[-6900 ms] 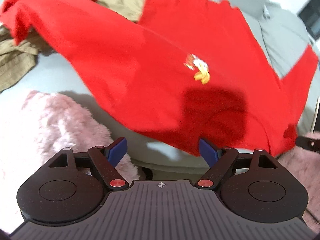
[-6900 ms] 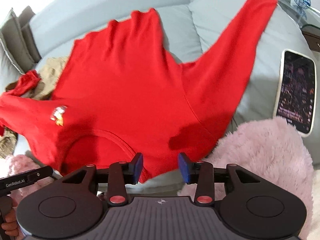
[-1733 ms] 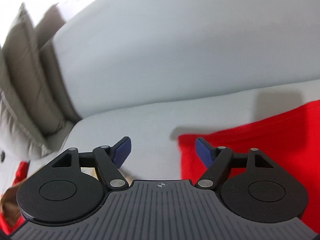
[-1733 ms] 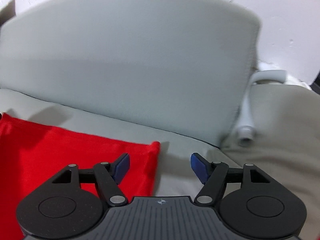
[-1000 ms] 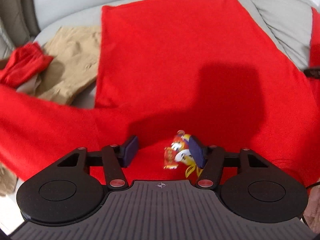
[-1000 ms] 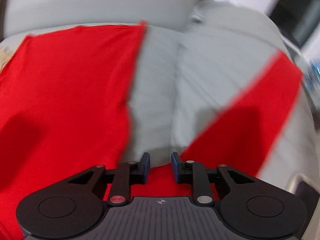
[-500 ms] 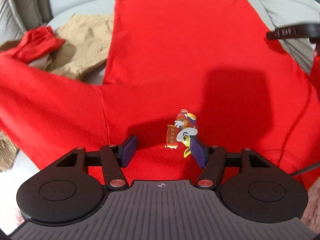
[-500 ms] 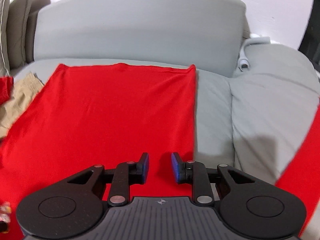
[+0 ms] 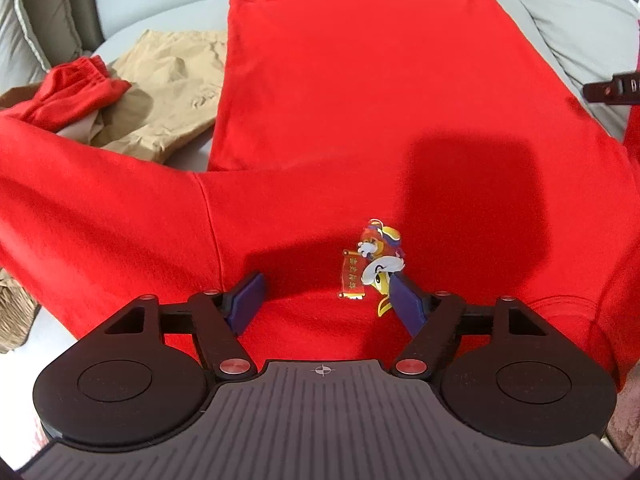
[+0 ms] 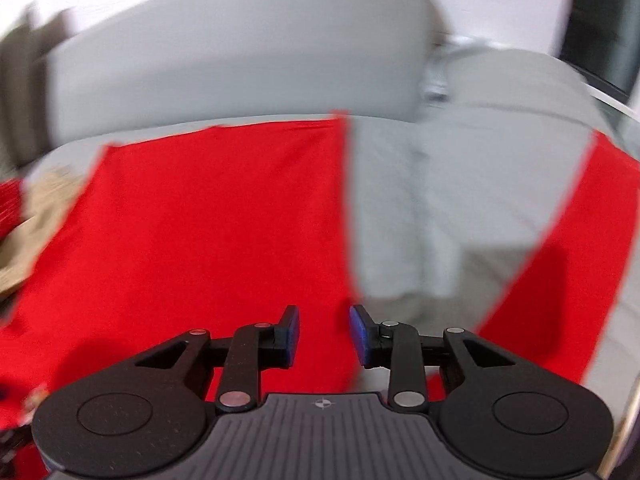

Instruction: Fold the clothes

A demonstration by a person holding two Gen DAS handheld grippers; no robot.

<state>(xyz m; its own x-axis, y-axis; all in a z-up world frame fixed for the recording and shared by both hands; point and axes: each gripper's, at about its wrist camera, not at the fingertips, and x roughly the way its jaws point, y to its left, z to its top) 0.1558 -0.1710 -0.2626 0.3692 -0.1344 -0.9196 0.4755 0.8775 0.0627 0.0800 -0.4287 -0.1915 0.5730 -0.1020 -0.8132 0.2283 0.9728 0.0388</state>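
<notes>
Left claw (image 9: 326, 298) stands over the chest of the red sweatshirt (image 9: 360, 120); its jaws have just been opening and are spread wide, the blue pads clear of the cloth, nothing gripped. A small cartoon emblem (image 9: 370, 262) on the chest lies just beside the right-hand pad. The claw's shadow falls dark across the fabric beyond the emblem. Right claw (image 10: 324, 334), seen in a blurred picture, hangs over the right-hand edge of the same garment; its jaws have just been opening, a narrow gap shows between the pads, and no cloth is caught in it. The red sweatshirt lies spread flat, front up, on the grey sofa (image 9: 580, 28), hem toward the backrest. One sleeve (image 9: 100, 200) runs out to the left at the near side; the other sleeve (image 10: 560, 264) runs diagonally across the neighbouring seat cushion. To the left of the body, tan trousers (image 9: 168, 92) lie crumpled, with a bunched red garment (image 9: 72, 92) resting on them. Farthest off, a grey cushion (image 9: 40, 12) with pale piping stands against the backrest.
</notes>
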